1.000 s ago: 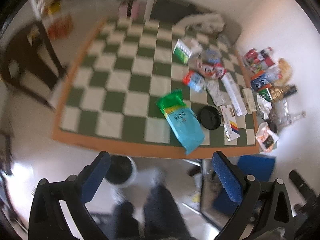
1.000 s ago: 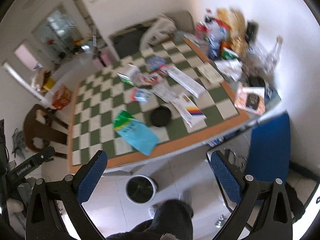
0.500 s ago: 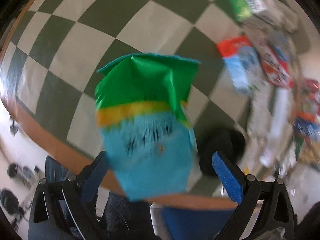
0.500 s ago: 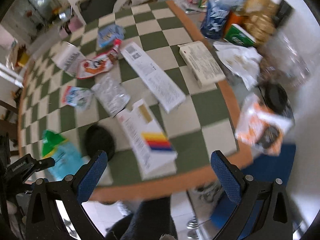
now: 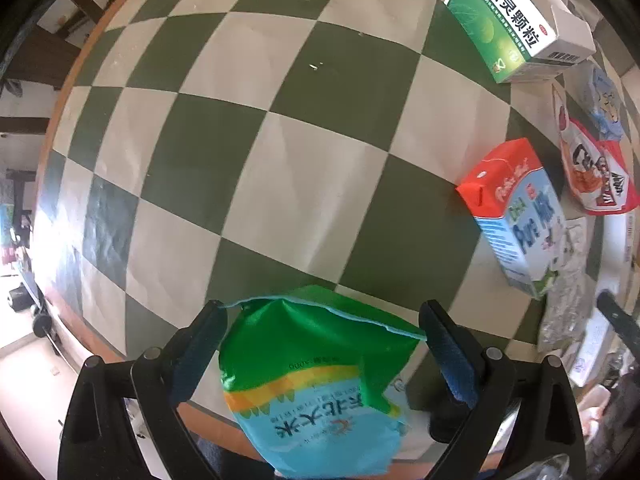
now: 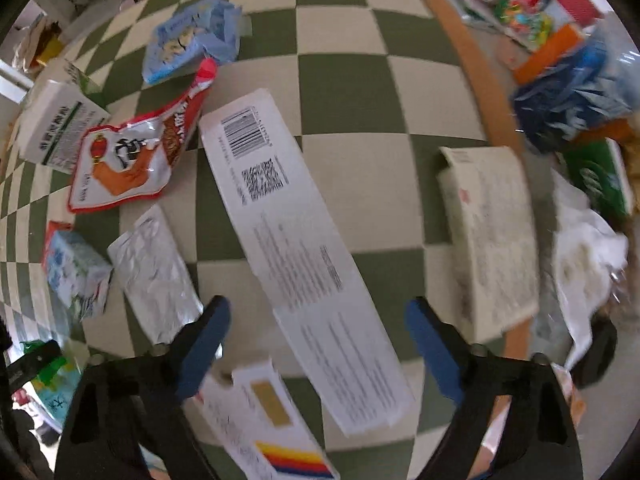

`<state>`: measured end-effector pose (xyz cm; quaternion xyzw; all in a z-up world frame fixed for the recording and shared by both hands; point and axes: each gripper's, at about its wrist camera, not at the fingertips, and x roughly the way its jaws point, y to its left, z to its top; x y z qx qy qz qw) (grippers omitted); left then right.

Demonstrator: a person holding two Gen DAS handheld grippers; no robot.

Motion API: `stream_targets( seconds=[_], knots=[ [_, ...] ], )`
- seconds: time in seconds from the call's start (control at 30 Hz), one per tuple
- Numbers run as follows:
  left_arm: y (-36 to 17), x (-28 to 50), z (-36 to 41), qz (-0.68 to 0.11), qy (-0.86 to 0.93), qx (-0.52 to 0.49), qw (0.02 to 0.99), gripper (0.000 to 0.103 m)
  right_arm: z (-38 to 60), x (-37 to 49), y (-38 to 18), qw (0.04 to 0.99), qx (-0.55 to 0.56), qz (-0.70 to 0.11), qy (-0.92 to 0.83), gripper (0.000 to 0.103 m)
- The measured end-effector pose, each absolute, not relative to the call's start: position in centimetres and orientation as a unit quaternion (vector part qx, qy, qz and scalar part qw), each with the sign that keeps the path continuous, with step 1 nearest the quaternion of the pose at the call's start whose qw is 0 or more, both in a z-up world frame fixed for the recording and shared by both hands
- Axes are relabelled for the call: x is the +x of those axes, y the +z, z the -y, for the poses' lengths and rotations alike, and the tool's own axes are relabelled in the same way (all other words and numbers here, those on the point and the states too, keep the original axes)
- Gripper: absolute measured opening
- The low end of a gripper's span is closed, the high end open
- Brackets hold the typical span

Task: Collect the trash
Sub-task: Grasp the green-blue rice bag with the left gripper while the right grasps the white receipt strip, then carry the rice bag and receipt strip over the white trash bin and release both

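left gripper (image 5: 322, 320): jaws spread wide, low over the checkered table (image 5: 248, 152). the green and blue bag (image 5: 316, 384) lies between the blue pads (image 5: 452, 354), its green top edge reaching across the gap from one pad to the other; whether either pad touches it cannot be told. at 2 o'clock from the bag lies a red and blue milk carton (image 5: 516, 216) on its side. a green and white medicine box (image 5: 516, 20) sits at 1 o'clock near the frame top. a red and white snack packet (image 5: 592, 176) lies just beyond the carton at 3 o'clock.

right gripper (image 6: 318, 322): jaws spread wide, holding nothing. a long white flat box (image 6: 296, 248) with a barcode runs diagonally from 11 o'clock down through the gap between the fingers. a silver foil pouch (image 6: 156, 276) lies at 9 o'clock, just beside the left pad. a white carton with a rainbow stripe (image 6: 268, 428) lies at 6 o'clock. a cream printed box (image 6: 492, 232) lies at 2 o'clock, at the table's edge.
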<state>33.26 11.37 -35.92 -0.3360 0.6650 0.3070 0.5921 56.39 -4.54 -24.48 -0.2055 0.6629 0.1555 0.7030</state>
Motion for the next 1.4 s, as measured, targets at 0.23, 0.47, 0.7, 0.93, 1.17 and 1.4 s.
stream_targets(
  seconds=[0.23,0.47,0.7,0.93,1.17,1.4],
  knots=[
    [-34.2,29.2,-8.1,-0.675,0.288,-0.371,0.570,0.097,6.3,57.1,-25.7,0.686,-0.171,-0.689,0.161,0.058],
    [-37.0,28.0,-7.1,-0.701,0.301,-0.338,0.551,0.097,8.8,55.4,-27.8,0.673,-0.153,-0.708,0.148,0.059],
    [-35.4,27.7,-7.3,-0.694,0.313,-0.278,0.585,0.088,8.0,54.3,-30.4,0.685,-0.178,-0.692,0.144,0.056],
    [-30.5,27.0,-8.9,-0.668,0.316,-0.237,0.631,0.088,6.4,51.9,-29.9,0.716,-0.141,-0.668,0.148,0.056],
    [-24.2,23.6,-10.7,-0.620,0.315,-0.217,0.685,0.088,5.2,48.3,-27.6,0.737,-0.103,-0.643,0.179,0.055],
    [-18.4,16.2,-12.2,-0.574,0.294,-0.222,0.731,0.088,3.4,40.6,-19.3,0.746,-0.081,-0.620,0.228,0.055]
  ],
)
